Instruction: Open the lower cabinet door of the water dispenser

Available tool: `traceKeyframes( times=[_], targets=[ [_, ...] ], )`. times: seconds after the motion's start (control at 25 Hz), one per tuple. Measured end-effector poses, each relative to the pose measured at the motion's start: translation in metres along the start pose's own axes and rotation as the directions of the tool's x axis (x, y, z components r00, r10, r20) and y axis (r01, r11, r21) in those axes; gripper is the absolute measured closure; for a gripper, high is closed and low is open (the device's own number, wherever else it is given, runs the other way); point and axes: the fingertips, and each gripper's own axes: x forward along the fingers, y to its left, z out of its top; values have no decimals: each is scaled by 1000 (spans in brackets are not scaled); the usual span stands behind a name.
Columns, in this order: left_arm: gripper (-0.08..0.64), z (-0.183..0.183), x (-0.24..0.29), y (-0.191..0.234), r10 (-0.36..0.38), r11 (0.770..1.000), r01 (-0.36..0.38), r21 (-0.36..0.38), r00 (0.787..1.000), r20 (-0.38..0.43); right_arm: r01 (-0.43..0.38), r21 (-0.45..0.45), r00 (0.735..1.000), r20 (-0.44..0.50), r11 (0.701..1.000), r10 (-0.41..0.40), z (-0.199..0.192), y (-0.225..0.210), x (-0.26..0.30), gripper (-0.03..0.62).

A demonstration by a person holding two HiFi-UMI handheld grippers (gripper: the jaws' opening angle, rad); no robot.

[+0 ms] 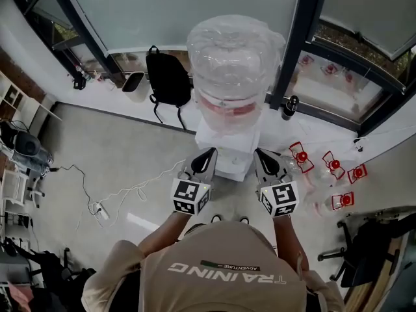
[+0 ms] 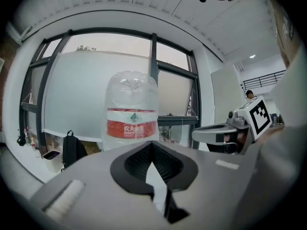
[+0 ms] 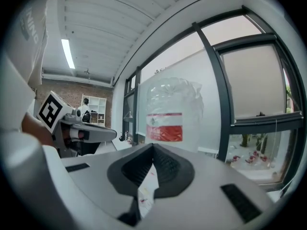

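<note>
The water dispenser stands ahead of me, a white body (image 1: 227,147) under a big clear bottle (image 1: 234,64) with a red label. From above, its lower cabinet door is hidden. Both grippers are held level, side by side, just short of the dispenser top. The left gripper (image 1: 211,152) is shut with nothing in it, its tips meeting (image 2: 151,143) below the bottle (image 2: 132,111). The right gripper (image 1: 258,152) is likewise shut and empty (image 3: 153,145), pointing at the bottle (image 3: 171,114). Each gripper shows in the other's view: the right one (image 2: 225,131), the left one (image 3: 84,131).
A black backpack (image 1: 168,77) and a white bin (image 1: 133,81) sit left of the dispenser by the window. Several empty bottles with red caps (image 1: 328,168) lie on the floor at right. A power strip with its cable (image 1: 99,208) lies at left. A black chair (image 1: 364,259) is at bottom right.
</note>
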Motion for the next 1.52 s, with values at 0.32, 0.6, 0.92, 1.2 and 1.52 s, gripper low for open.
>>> traceKeyframes(
  times=[0.32, 0.6, 0.92, 1.2, 1.52],
  targets=[
    [552, 5, -17, -5, 22, 999, -22, 31, 1000, 7, 21, 19, 1000, -3, 1000, -21, -5, 3, -14, 581],
    [552, -11, -35, -7, 35, 999, -35, 0, 999, -5, 29, -13, 1000, -12, 1000, -29, -2, 15, -29, 581],
    [552, -13, -46, -10, 27, 996, -25, -84, 999, 25, 29, -17, 999, -25, 999, -29, -11, 32, -41, 581],
    [552, -9, -50, -18, 30, 999, -29, -31, 999, 26, 39, -1, 999, -11, 999, -39, -10, 31, -55, 581],
    [552, -4, -51, -26, 28, 1000, -28, -6, 998, 49, 65, 24, 998, 20, 998, -65, -11, 26, -62, 581]
  ],
)
